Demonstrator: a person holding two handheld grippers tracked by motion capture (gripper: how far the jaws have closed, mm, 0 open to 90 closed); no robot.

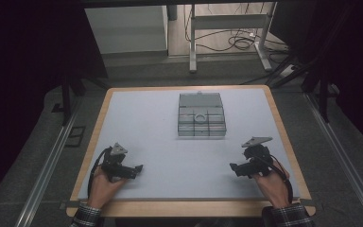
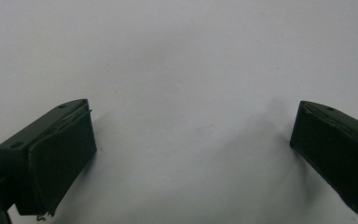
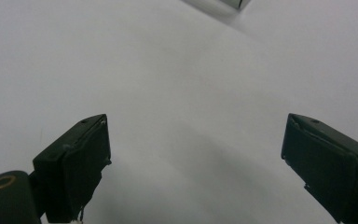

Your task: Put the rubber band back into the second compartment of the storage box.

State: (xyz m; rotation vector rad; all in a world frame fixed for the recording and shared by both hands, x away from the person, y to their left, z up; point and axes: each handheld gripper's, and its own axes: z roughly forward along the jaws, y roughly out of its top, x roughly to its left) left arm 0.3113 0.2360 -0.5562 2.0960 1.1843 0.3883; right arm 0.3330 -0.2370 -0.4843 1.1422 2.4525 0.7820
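Note:
A clear plastic compartment box point(image 1: 202, 115) with its lid folded back sits at the table's middle far side; a small ring lies in one of its cells. My left gripper point(image 1: 138, 169) rests low over the near left of the white table point(image 1: 146, 127), held by a hand, pointing right. Its jaws stand wide apart in the left gripper view point(image 2: 193, 128) with bare table between them. My right gripper point(image 1: 233, 168) is at the near right, pointing left. It is open too point(image 3: 196, 140), with nothing between its fingers.
A corner of the box point(image 3: 235, 3) peeks in at the top of the right gripper view. The table has a wooden rim point(image 1: 189, 207). Beyond it stand a metal frame point(image 1: 227, 33) and cables on the floor. Dark curtains flank both sides.

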